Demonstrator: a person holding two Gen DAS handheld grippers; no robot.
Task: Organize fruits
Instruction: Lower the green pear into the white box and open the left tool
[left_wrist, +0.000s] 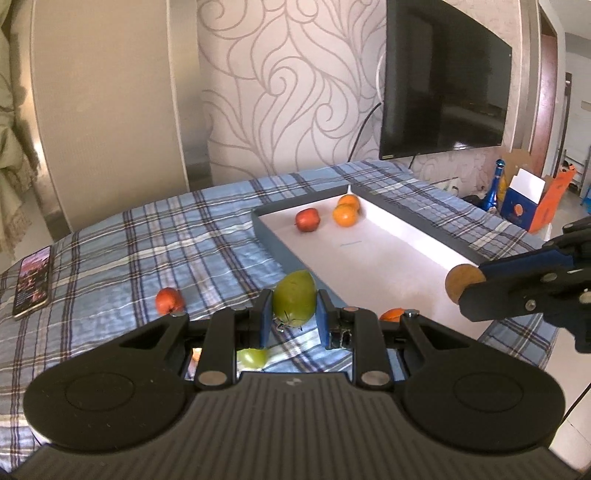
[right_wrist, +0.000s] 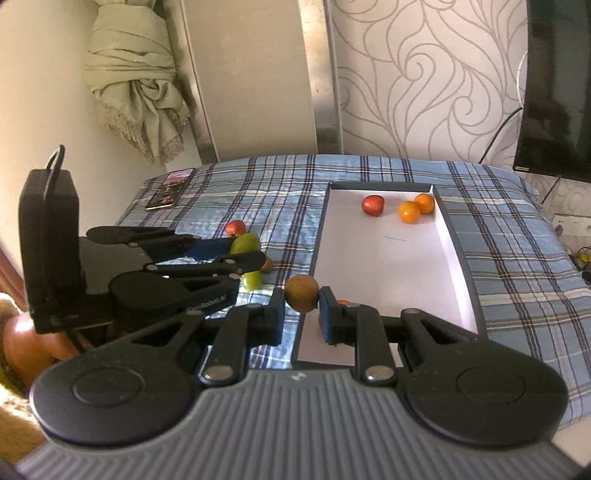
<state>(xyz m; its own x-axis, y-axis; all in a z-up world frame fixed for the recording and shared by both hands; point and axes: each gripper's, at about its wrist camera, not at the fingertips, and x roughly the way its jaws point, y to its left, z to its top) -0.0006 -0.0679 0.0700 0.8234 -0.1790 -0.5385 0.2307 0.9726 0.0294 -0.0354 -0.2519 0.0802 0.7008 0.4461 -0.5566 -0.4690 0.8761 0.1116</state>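
Left wrist: left tool (left_wrist: 293, 314) grips green fruit (left_wrist: 294, 302) beside tray (left_wrist: 271, 242) edge.

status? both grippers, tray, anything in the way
Left gripper shut on green fruit. Right gripper shut on brown fruit, at tray near end. Tray holds red fruit, two oranges. Path clear.

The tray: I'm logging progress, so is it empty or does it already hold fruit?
Partly filled. The tray holds one red fruit and two oranges at its far end; the rest is bare.
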